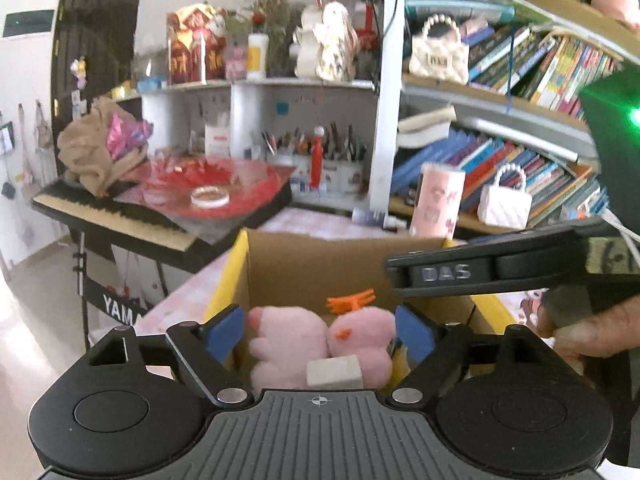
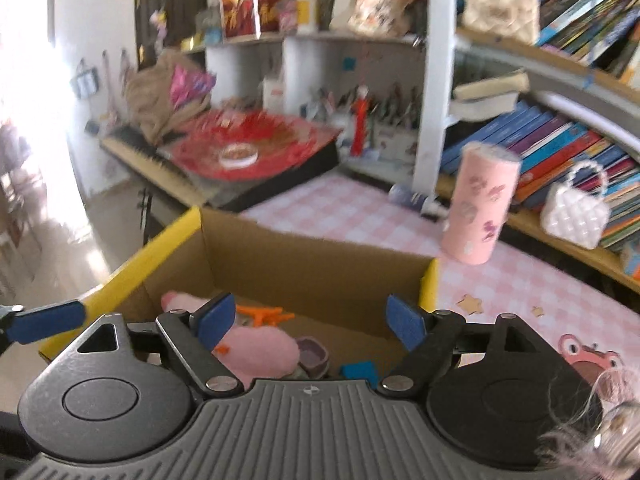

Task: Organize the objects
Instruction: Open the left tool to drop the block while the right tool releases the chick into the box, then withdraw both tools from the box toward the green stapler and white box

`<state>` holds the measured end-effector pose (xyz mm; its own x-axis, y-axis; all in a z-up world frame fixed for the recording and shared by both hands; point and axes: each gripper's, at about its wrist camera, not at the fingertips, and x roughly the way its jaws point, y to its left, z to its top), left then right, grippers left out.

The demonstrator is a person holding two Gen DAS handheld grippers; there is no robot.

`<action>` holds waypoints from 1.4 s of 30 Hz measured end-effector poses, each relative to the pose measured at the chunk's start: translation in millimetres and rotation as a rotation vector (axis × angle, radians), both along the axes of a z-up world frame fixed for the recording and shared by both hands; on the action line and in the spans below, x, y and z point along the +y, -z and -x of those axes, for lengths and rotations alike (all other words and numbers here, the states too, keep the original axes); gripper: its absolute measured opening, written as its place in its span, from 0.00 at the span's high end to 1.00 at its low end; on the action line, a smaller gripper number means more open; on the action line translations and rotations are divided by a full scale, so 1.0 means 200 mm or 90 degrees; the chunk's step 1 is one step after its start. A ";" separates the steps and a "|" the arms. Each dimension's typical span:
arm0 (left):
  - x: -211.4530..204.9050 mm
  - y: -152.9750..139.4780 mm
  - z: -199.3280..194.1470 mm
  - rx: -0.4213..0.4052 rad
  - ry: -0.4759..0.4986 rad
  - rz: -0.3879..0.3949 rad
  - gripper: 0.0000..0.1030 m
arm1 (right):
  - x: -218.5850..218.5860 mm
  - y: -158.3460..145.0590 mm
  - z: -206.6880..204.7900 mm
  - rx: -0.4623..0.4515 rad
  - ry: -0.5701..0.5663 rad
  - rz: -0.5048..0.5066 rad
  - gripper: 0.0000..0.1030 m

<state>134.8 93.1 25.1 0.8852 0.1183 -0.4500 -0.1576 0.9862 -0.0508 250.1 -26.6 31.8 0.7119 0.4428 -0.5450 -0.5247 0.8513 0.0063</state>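
Both grippers hang spread and empty over the cardboard box (image 2: 304, 264): left gripper (image 1: 320, 332) above the pink plush toy (image 1: 320, 344), right gripper (image 2: 308, 320) beside it. Risk: the two tools sit close and could clash, or snag the box rim. The toy lies inside the box, soft pink with orange trim, beside a pale block (image 1: 334, 372)

plush toy (image 1: 320, 340) in cardboard box (image 2: 304, 264), tumbler (image 2: 480, 208) behind box

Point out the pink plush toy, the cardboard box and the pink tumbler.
pink plush toy (image 1: 360, 332), left wrist view, on its head.
cardboard box (image 2: 320, 268), right wrist view, on its inner far wall.
pink tumbler (image 2: 478, 204), right wrist view, on its side.
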 end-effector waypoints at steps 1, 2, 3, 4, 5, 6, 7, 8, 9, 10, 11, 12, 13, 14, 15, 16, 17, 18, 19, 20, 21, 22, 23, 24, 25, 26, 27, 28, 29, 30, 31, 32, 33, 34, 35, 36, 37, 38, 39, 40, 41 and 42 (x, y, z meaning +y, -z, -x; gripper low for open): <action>0.01 -0.02 0.02 -0.004 -0.001 0.002 0.14 | -0.01 -0.02 0.02 -0.008 0.007 -0.003 0.20; 0.02 -0.02 0.04 -0.007 -0.002 0.004 0.13 | -0.03 -0.04 0.04 -0.017 0.016 -0.006 0.20; 0.03 -0.03 0.06 -0.012 -0.004 0.007 0.12 | -0.05 -0.05 0.07 -0.026 0.024 -0.011 0.20; 0.03 -0.04 0.08 -0.016 -0.005 0.009 0.11 | -0.07 -0.07 0.10 -0.032 0.032 -0.015 0.20; 0.04 -0.06 0.10 -0.020 -0.006 0.011 0.10 | -0.09 -0.08 0.13 -0.038 0.041 -0.019 0.20; 0.05 -0.06 0.12 -0.022 -0.006 0.011 0.09 | -0.10 -0.09 0.16 -0.044 0.050 -0.022 0.19; 0.05 -0.07 0.15 -0.025 -0.007 0.012 0.09 | -0.12 -0.10 0.19 -0.051 0.059 -0.024 0.19; 0.06 -0.08 0.17 -0.027 -0.006 0.014 0.09 | -0.13 -0.11 0.23 -0.056 0.067 -0.024 0.19; 0.06 -0.08 0.20 -0.029 -0.005 0.017 0.08 | -0.15 -0.12 0.26 -0.062 0.076 -0.026 0.19; 0.07 -0.08 0.22 -0.029 -0.005 0.020 0.07 | -0.17 -0.12 0.29 -0.066 0.085 -0.028 0.18; 0.07 -0.08 0.25 -0.029 -0.006 0.026 0.07 | -0.19 -0.12 0.33 -0.068 0.097 -0.031 0.17; 0.08 -0.08 0.27 -0.029 -0.006 0.032 0.06 | -0.21 -0.12 0.37 -0.069 0.112 -0.035 0.16; 0.08 -0.07 0.29 -0.028 -0.006 0.037 0.06 | -0.22 -0.12 0.40 -0.068 0.125 -0.039 0.16; 0.08 -0.07 0.32 -0.025 -0.007 0.042 0.06 | -0.24 -0.12 0.43 -0.064 0.138 -0.040 0.16; 0.08 -0.06 0.35 -0.022 -0.008 0.046 0.06 | -0.26 -0.11 0.47 -0.062 0.152 -0.039 0.16; 0.08 -0.05 0.37 -0.019 -0.006 0.050 0.06 | -0.27 -0.10 0.50 -0.061 0.164 -0.035 0.16; 0.08 -0.05 0.39 -0.018 -0.005 0.052 0.06 | -0.28 -0.09 0.54 -0.059 0.175 -0.029 0.16; 0.08 -0.04 0.41 -0.015 -0.005 0.053 0.06 | -0.29 -0.07 0.58 -0.058 0.182 -0.021 0.16; 0.08 -0.04 0.44 -0.013 -0.006 0.054 0.06 | -0.29 -0.05 0.61 -0.058 0.186 -0.013 0.16; 0.09 -0.03 0.46 -0.012 -0.006 0.054 0.06 | -0.29 -0.03 0.64 -0.058 0.191 -0.002 0.16; 0.09 -0.02 0.48 -0.012 -0.006 0.054 0.06 | -0.30 -0.01 0.68 -0.056 0.195 0.009 0.16; 0.09 -0.02 0.50 -0.011 -0.007 0.054 0.06 | -0.30 0.01 0.70 -0.052 0.198 0.014 0.16; 0.09 -0.01 0.52 -0.007 -0.005 0.054 0.05 | -0.31 0.03 0.73 -0.045 0.203 0.018 0.16; 0.09 0.01 0.54 -0.003 -0.005 0.053 0.05 | -0.31 0.04 0.76 -0.040 0.205 0.019 0.16; 0.09 0.02 0.55 0.004 -0.007 0.051 0.05 | -0.31 0.06 0.79 -0.036 0.206 0.022 0.16; 0.09 0.03 0.57 0.011 -0.009 0.051 0.05 | -0.31 0.08 0.82 -0.033 0.207 0.027 0.16; 0.09 0.04 0.58 0.018 -0.009 0.051 0.05 | -0.30 0.09 0.85 -0.031 0.209 0.032 0.16; 0.09 0.05 0.59 0.023 -0.008 0.053 0.05 | -0.30 0.11 0.89 -0.029 0.210 0.035 0.16; 0.09 0.05 0.60 0.028 -0.007 0.054 0.05 | -0.30 0.12 0.91 -0.027 0.210 0.038 0.16; 0.09 0.06 0.62 0.033 -0.007 0.055 0.05 | -0.30 0.13 0.94 -0.024 0.211 0.042 0.16; 0.08 0.07 0.63 0.038 -0.004 0.054 0.05 | -0.30 0.14 0.97 -0.022 0.213 0.045 0.16; 0.07 0.07 0.64 0.043 -0.001 0.053 0.05 | -0.30 0.15 0.99 -0.019 0.215 0.047 0.16; 0.07 0.08 0.65 0.048 0.005 0.052 0.05 | -0.31 0.16 1.02 -0.018 0.218 0.048 0.15; 0.06 0.09 0.66 0.053 0.011 0.050 0.05 | -0.31 0.16 1.03 -0.017 0.220 0.048 0.14; 0.05 0.10 0.67 0.056 0.017 0.047 0.05 | -0.31 0.17 1.05 -0.016 0.224 0.049 0.13; 0.04 0.10 0.68 0.061 0.025 0.044 0.05 | -0.32 0.17 1.07 -0.015 0.229 0.048 0.12; 0.03 0.11 0.69 0.064 0.033 0.041 0.05 | -0.32 0.17 1.08 -0.013 0.233 0.047 0.12; 0.02 0.11 0.70 0.068 0.040 0.039 0.05 | -0.33 0.18 1.10 -0.011 0.238 0.046 0.12; 0.02 0.11 0.70 0.071 0.046 0.037 0.05 | -0.34 0.18 1.11 -0.007 0.244 0.046 0.12; 0.01 0.12 0.71 0.074 0.051 0.036 0.05 | -0.34 0.19 1.13 -0.004 0.250 0.047 0.12; 0.00 0.12 0.71 0.076 0.056 0.036 0.05 | -0.36 0.19 1.14 0.000 0.258 0.047 0.12; 0.00 0.12 0.72 0.078 0.061 0.037 0.05 | -0.36 0.20 1.15 0.002 0.264 0.047 0.12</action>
